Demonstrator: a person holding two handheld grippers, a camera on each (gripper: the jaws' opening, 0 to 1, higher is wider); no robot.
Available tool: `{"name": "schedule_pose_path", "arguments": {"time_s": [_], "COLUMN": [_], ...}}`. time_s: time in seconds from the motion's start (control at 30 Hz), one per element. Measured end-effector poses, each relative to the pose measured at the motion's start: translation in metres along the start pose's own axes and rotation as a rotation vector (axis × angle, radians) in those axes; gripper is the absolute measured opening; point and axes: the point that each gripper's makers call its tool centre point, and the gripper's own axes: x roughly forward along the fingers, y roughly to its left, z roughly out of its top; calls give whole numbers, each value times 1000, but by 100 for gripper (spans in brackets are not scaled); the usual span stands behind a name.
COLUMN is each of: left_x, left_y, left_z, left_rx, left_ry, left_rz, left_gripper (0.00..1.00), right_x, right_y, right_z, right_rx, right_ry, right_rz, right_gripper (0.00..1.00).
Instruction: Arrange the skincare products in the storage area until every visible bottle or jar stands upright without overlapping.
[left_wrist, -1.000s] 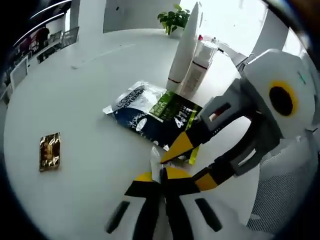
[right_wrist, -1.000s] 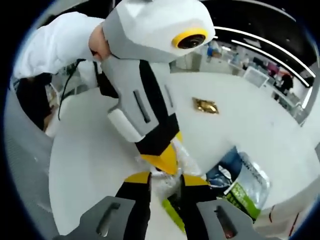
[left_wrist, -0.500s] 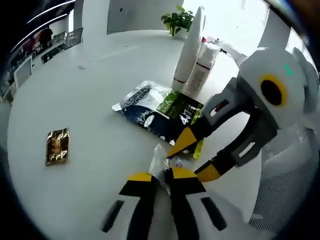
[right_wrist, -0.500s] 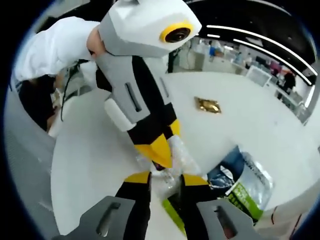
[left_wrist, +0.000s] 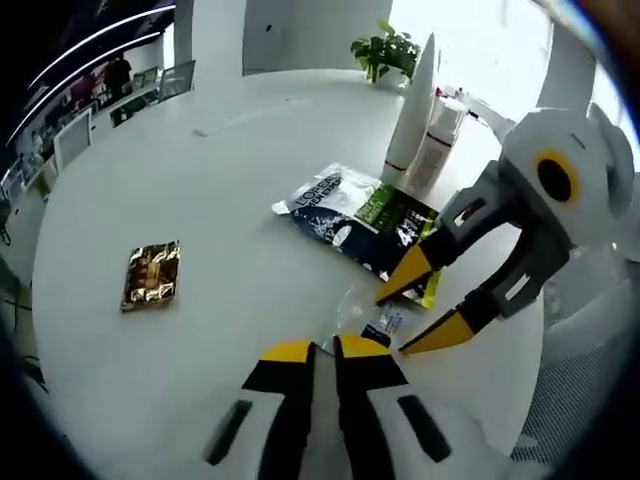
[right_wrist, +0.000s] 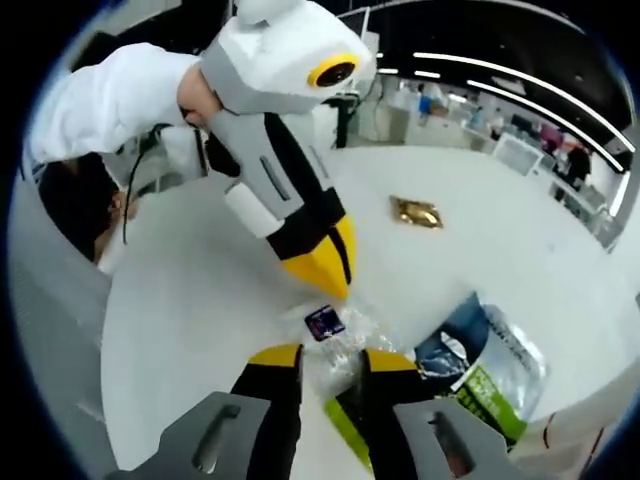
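A small clear plastic sachet (left_wrist: 374, 318) with a dark label lies flat on the white round table (left_wrist: 200, 180). It rests just ahead of my left gripper (left_wrist: 323, 350), which is shut with nothing in it. My right gripper (left_wrist: 415, 312) reaches in from the right, open, its yellow tips on either side of the sachet. In the right gripper view the sachet (right_wrist: 328, 332) lies between the open right gripper (right_wrist: 332, 358) jaws, and the left gripper (right_wrist: 322, 268) points down just above it. Two white tubes (left_wrist: 418, 110) (left_wrist: 438, 140) stand upright at the far edge.
A flat blue, silver and green sachet pack (left_wrist: 355, 215) lies between the tubes and the grippers. A gold packet (left_wrist: 152, 275) lies alone to the left. A potted plant (left_wrist: 385, 48) stands at the far rim. A person's white sleeve (right_wrist: 110, 90) is behind the left gripper.
The left gripper has let go of the clear sachet and drawn back from it. The sachet now lies on the table between the right gripper's open tips.
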Motion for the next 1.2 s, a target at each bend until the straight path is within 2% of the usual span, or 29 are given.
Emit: {"name": "schedule_pose_path", "arguments": {"time_s": [0.3, 0.57, 0.77, 0.9, 1.1, 1.2], "left_x": [-1, -8, -16, -25, -35, -39], "left_y": [0, 3, 3, 3, 6, 6], "left_z": [0, 3, -2, -2, 1, 0], "left_rx": [40, 10, -7, -32, -58, -69], "left_ry": [-8, -39, -46, -71, -107, -116], "left_rz": [26, 28, 28, 32, 41, 39], "left_gripper": [6, 7, 7, 7, 9, 11], "right_x": [0, 1, 2, -2, -13, -22], "right_y": [0, 0, -1, 0, -1, -3], "right_z": [0, 2, 2, 2, 8, 16], "right_rx": [-4, 9, 31, 9, 3, 6], "right_ry": [-5, 13, 20, 31, 1, -24], "right_rz": [1, 4, 0, -13, -37, -60], "right_gripper": [16, 20, 22, 23, 24, 28]}}
